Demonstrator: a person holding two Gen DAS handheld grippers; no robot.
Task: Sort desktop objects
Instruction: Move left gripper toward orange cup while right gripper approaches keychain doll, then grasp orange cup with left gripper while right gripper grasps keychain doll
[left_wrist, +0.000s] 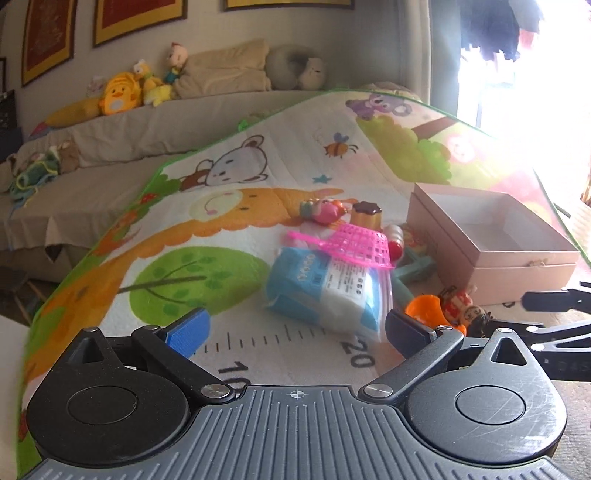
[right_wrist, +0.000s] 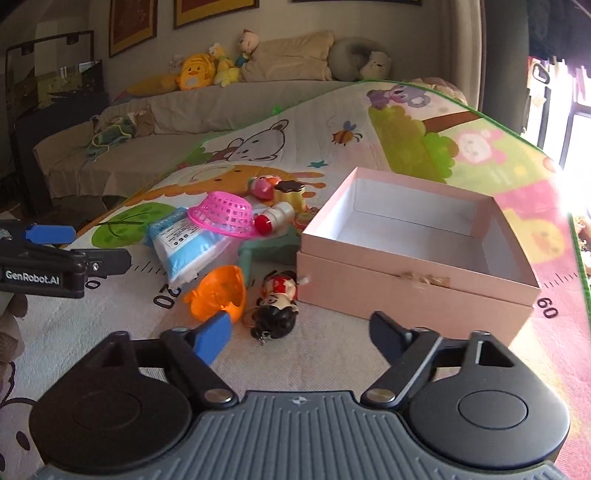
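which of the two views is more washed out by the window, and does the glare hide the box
The left wrist view is worse: window glare bleaches its upper right and fades the mat behind the pink box, though the box stays readable. The right wrist view has only a small flare at its right edge, and the box is sharp, its empty white inside plain. Both views bend straight lines near the edges.

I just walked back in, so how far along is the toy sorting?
Nothing looks done: the pink box shows only its bare white inside. Nothing is in hand; the left gripper and right gripper are both open. Left to sort: the tissue pack, pink basket, orange shell, doll keychain and the small toys behind them, all on the play mat.
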